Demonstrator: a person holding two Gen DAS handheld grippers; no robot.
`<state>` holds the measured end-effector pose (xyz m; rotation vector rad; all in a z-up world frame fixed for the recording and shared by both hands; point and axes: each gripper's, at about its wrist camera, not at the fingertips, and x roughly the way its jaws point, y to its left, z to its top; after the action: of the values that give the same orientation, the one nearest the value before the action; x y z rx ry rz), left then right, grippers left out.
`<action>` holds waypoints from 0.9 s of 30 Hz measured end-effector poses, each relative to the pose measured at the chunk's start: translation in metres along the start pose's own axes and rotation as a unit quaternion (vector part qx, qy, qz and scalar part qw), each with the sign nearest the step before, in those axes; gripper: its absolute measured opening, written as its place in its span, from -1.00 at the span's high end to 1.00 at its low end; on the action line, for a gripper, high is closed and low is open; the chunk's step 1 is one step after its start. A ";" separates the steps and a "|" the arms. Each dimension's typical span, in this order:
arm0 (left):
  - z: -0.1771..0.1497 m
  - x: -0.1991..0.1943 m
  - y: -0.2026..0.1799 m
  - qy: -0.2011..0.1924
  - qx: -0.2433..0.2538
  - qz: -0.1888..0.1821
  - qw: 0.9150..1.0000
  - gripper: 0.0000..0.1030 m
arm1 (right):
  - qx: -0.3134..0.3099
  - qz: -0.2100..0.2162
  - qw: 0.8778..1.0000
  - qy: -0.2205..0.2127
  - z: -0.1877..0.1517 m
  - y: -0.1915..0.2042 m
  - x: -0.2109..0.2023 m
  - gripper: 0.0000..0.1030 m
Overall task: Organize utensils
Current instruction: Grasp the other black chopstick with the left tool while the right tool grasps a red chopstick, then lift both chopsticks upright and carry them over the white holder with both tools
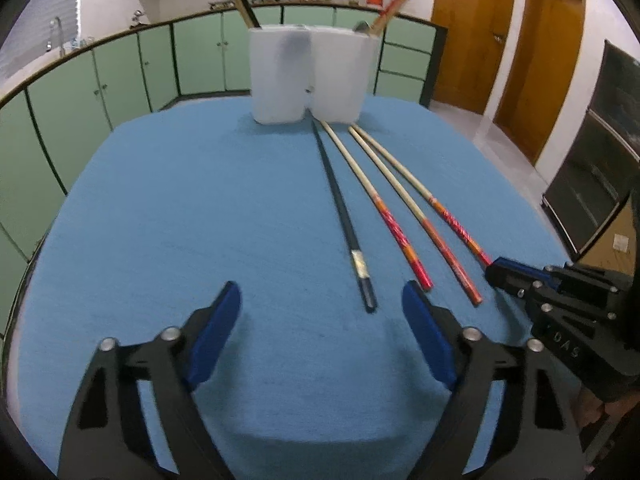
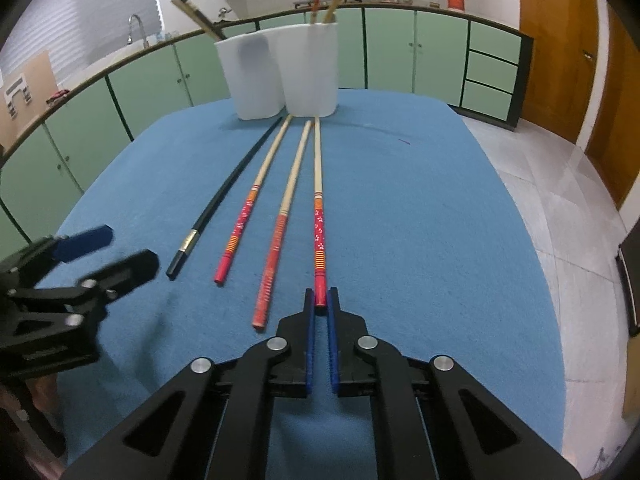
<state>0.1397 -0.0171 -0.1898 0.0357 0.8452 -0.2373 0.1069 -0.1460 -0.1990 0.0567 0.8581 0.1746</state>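
Even, fairly dim indoor light, probably from overhead, casts soft shadows on the blue desk (image 1: pixel 160 220). Fisheye bending curves the green cabinets (image 2: pixel 400 52) and darkens corners; the white cups (image 1: pixel 308 76) look slightly blurred

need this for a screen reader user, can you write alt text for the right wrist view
The right claw is shut on the red end of the rightmost chopstick, one of four lying side by side on a blue tablecloth. Two white cups holding more chopsticks stand at their far tips, and the left claw hangs open at left.
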 end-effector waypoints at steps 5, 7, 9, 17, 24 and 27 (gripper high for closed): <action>0.000 0.011 -0.008 0.020 -0.003 -0.009 1.000 -0.04 | 0.005 0.001 1.000 -0.001 0.000 -0.005 0.000 0.89; 0.002 0.013 -0.009 0.023 -0.006 -0.007 1.000 0.09 | 0.005 0.002 1.000 -0.001 -0.001 -0.005 0.001 0.89; 0.003 0.014 -0.011 0.024 -0.008 -0.004 1.000 0.25 | 0.007 0.004 1.000 -0.002 -0.001 -0.005 0.001 0.89; 0.002 0.016 -0.023 0.025 0.009 0.016 1.000 0.33 | 0.021 0.022 1.000 0.000 -0.002 -0.011 0.002 0.89; 0.002 0.016 -0.025 0.023 0.004 0.015 1.000 0.87 | 0.030 0.026 0.999 0.002 -0.002 -0.011 0.003 0.88; 0.003 0.015 -0.022 0.022 -0.002 0.010 1.000 0.87 | 0.031 0.026 0.999 0.002 -0.001 -0.011 0.003 0.89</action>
<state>0.1464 -0.0416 -0.1978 0.0455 0.8887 -0.2167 0.1092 -0.1561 -0.2036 0.1363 0.8667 0.1967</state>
